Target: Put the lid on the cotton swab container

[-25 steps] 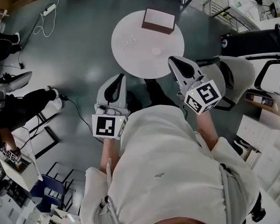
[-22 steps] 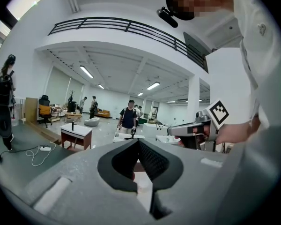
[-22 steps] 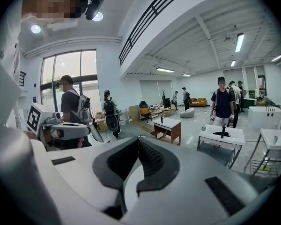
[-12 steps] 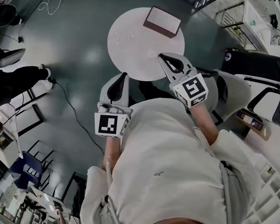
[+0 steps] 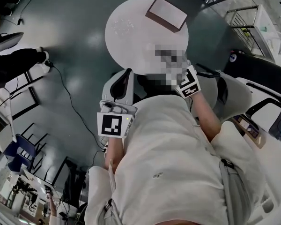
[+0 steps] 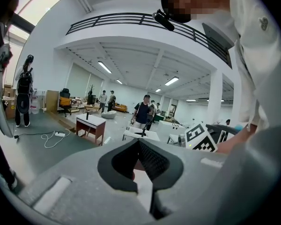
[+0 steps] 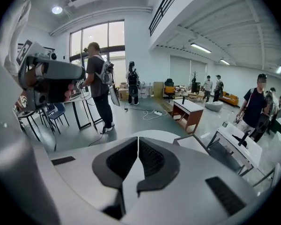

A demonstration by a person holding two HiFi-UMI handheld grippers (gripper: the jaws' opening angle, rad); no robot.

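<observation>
On the round white table [image 5: 131,46] a small clear container [image 5: 123,27] shows only faintly at the left part; I cannot make out a lid. My left gripper [image 5: 127,73] hangs below the table's near edge, jaws shut and empty, as the left gripper view [image 6: 139,142] also shows. A blurred patch covers most of my right gripper over the table's near right edge; only its marker cube [image 5: 189,83] shows. In the right gripper view the right gripper [image 7: 138,139] is shut on nothing, pointing over the table [image 7: 154,135].
A flat brown-edged box [image 5: 166,12] lies at the table's far right. Chairs [image 5: 234,90] stand to the right, a cable [image 5: 72,102] runs over the grey floor at left. Several people and desks stand farther off in the hall.
My right gripper has risen toward the table's near edge and now sits under the blurred patch. The left gripper has held about the same place. The head view has shifted.
</observation>
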